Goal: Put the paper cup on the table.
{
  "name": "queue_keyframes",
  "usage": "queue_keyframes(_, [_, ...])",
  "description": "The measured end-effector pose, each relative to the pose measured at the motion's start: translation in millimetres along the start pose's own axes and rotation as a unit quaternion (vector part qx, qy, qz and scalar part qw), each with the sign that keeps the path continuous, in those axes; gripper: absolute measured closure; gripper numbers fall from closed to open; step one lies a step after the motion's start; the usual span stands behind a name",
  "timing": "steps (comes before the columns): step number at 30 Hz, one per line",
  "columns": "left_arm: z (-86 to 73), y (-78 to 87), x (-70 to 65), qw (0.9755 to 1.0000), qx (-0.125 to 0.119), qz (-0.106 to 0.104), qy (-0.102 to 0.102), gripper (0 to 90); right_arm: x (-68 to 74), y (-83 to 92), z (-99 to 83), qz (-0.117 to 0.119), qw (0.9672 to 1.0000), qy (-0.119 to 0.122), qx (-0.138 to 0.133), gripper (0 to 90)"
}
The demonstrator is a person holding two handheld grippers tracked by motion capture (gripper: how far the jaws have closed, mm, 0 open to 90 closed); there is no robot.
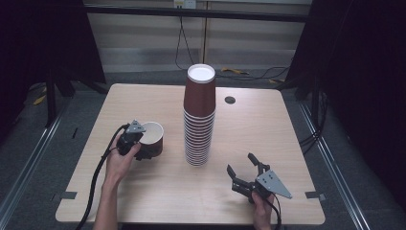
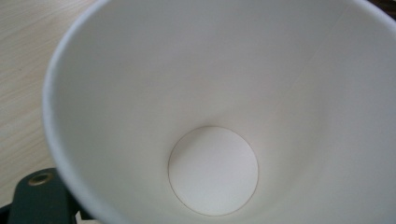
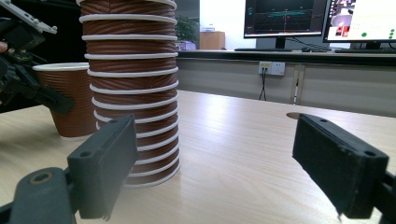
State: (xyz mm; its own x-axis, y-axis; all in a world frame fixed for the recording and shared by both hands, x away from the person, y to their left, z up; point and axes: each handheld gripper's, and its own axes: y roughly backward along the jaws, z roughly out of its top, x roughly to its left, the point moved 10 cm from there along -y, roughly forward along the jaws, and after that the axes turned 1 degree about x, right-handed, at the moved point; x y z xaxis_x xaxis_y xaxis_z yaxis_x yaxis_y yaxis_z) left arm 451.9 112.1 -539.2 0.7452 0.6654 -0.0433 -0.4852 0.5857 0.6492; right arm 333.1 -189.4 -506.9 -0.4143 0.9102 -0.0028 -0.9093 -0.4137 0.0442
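Looks like a lab/office test rig: pale wooden table (image 1: 158, 191) w/ black curtains (image 1: 368, 96) either side, monitors (image 3: 285, 18) and wall sockets (image 3: 271, 68) behind it.

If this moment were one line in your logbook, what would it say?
left gripper: at single upright cup | right gripper: open, near stack of upside-down cups | table

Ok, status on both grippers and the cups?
Left gripper at single cup, grip unclear. Right gripper open, empty, short of the inverted cup stack. Table between them bare.
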Motion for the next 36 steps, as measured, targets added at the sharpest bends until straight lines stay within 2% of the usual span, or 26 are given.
queue_keyframes(5, [-6.5, 4.4, -3.2, 0.9998, -0.02, 0.004, 0.007, 14.4, 0.1, 0.1, 0.2, 0.001, 1.0, 0.001, -0.001, 13.4])
queue_keyframes(7, [-10.8, 4.6, -4.1, 0.9994, -0.028, 0.006, 0.017, 14.8, 0.1, 0.0, 0.2, 0.002, 1.0, 0.001, -0.001, 13.4])
queue_keyframes(11, [-19.9, 2.2, -4.9, 0.9997, -0.014, 0.018, 0.006, 15.6, 0.1, 0.0, 0.3, 0.002, 1.0, 0.001, -0.002, 13.4])
queue_keyframes(12, [-21.7, 1.6, -6.0, 0.9997, -0.014, 0.015, 0.01, 15.5, 0.2, 0.0, 0.3, 0.002, 1.0, 0.001, -0.002, 13.4])
queue_keyframes(17, [-26.7, 5.9, -6.9, 0.9992, -0.028, 0.01, 0.024, 15.7, 0.1, 0.1, 0.2, 0.001, 1.0, 0.001, -0.001, 13.3])
queue_keyframes(21, [-31.9, 10.0, -6.4, 0.9987, -0.037, 0.027, 0.024, 15.7, 0.1, 0.1, 0.2, 0.001, 1.0, 0.001, -0.001, 13.3])
queue_keyframes(22, [-33.0, 11.3, -7.6, 0.9987, -0.035, 0.026, 0.027, 15.6, 0.1, 0.1, 0.2, 0.001, 1.0, 0.001, -0.001, 13.3])
queue_keyframes(25, [-29.8, 20.3, -9.6, 0.9968, -0.065, 0.033, 0.032, 15.6, 0.2, 0.1, 0.3, 0.001, 1.0, 0.001, -0.002, 13.3])
queue_keyframes(26, [-29.9, 23.1, -10.3, 0.9964, -0.07, 0.036, 0.032, 15.7, 0.1, 0.1, 0.2, 0.001, 1.0, 0.001, -0.001, 13.3])
queue_keyframes(28, [-31.7, 27.1, -10.8, 0.9959, -0.069, 0.054, 0.021, 15.6, 0.2, 0.1, 0.2, 0.001, 1.0, 0.001, -0.002, 13.2])
queue_keyframes(31, [-32.3, 33.5, -15.3, 0.9961, -0.071, 0.046, 0.022, 15.6, 0.1, 0.2, 0.3, 0.0, 1.0, 0.001, -0.002, 13.2])
queue_keyframes(33, [-29.8, 38.9, -19.2, 0.9936, -0.095, 0.055, 0.023, 15.6, 0.1, 0.2, 0.4, 0.0, 1.0, 0.002, -0.002, 13.2])
queue_keyframes(35, [-29.5, 41.1, -23.5, 0.9924, -0.109, 0.048, 0.032, 15.6, 0.1, 0.2, 0.4, 0.0, 1.0, 0.002, -0.002, 13.2])
queue_keyframes(36, [-29.9, 41.4, -27.5, 0.9922, -0.111, 0.049, 0.028, 15.6, 0.1, 0.3, 0.4, 0.0, 1.0, 0.001, -0.002, 13.2])
